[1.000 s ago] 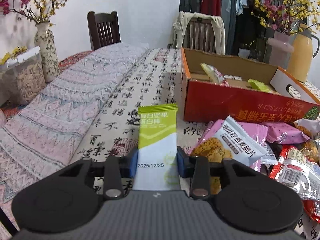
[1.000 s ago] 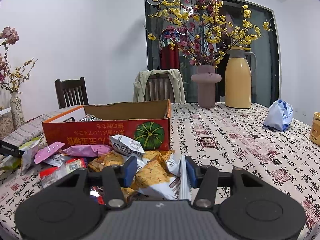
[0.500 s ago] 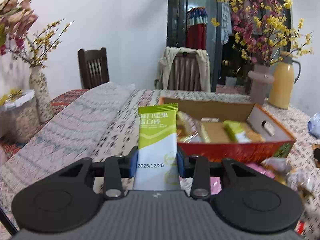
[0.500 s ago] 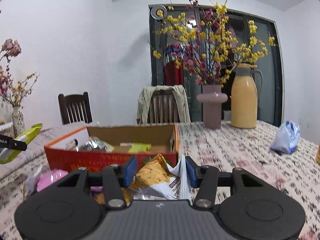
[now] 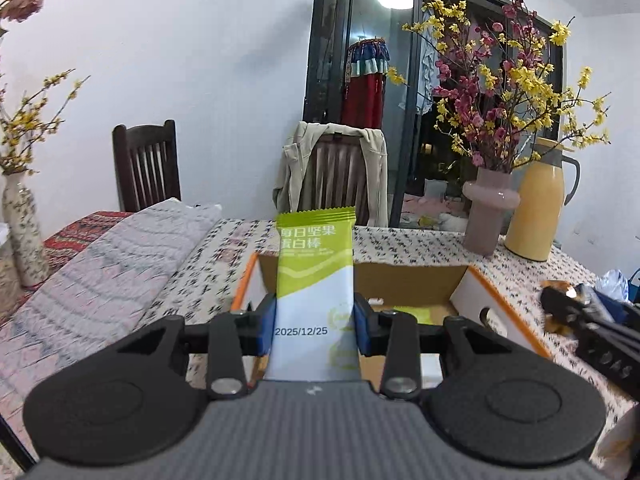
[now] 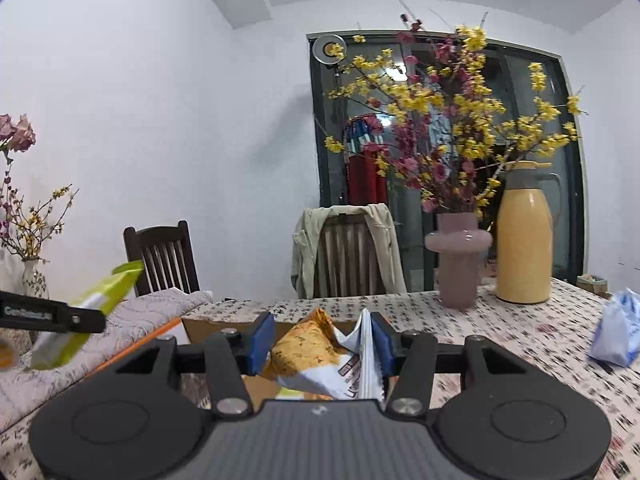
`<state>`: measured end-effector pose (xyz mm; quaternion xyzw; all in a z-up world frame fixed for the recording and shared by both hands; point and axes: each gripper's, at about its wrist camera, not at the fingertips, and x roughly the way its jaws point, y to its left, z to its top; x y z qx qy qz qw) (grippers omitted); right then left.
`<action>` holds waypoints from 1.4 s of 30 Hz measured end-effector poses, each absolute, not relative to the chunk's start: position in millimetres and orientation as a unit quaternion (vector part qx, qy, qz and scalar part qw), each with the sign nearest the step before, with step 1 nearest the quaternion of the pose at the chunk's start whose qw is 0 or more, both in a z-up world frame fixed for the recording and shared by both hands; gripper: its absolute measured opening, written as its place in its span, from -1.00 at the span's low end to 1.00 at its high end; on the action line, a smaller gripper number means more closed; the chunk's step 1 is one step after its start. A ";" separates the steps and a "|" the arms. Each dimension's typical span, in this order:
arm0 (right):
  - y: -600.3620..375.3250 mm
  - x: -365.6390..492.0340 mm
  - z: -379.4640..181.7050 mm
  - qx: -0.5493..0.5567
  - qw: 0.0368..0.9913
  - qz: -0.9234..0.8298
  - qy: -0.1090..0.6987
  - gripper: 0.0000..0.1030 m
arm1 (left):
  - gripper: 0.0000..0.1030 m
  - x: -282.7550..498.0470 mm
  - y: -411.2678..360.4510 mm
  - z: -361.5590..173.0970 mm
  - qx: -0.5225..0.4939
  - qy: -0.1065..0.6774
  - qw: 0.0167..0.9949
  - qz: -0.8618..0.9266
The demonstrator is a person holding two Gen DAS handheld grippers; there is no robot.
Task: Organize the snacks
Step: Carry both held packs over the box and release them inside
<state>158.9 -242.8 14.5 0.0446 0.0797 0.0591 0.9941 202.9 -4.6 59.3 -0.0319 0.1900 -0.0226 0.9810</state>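
Two grippers each carry a snack packet above an open cardboard box on a patterned dining table.

The open orange-and-white cardboard box point(image 5: 472, 292) on the calligraphy-print tablecloth point(image 5: 400, 244) lies just ahead of and below both tools; a second earlier it sat further off, beside a loose snack pile now out of view. The left gripper point(image 5: 315, 328) is clenched on a flat green-and-white foil bar wrapper point(image 5: 316, 276), standing upright, pinched across its lower half. The right gripper point(image 6: 322, 340) grasps a crinkled orange-and-white crisp bag point(image 6: 316, 356) by its bunched middle. Both packets look light, soft and slippery; the bar seems stiff enough to stay upright, the bag likely crushable, so a gentle mid-body pinch suits each. Since the earlier frames both grips are unchanged, and the views have lifted toward the box.
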 end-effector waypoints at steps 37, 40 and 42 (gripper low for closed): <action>-236.1 228.9 -15.4 0.075 0.986 0.052 0.138 1.00 | 1.00 243.8 -6.8 39.6 -0.070 0.148 0.986 0.034; -237.6 228.2 -14.8 0.080 0.986 0.051 0.136 1.00 | 1.00 243.7 -6.2 40.3 -0.071 0.148 0.986 0.034; -238.0 227.1 -14.4 0.082 0.986 0.050 0.134 1.00 | 1.00 242.3 -6.7 41.4 -0.071 0.147 0.986 0.034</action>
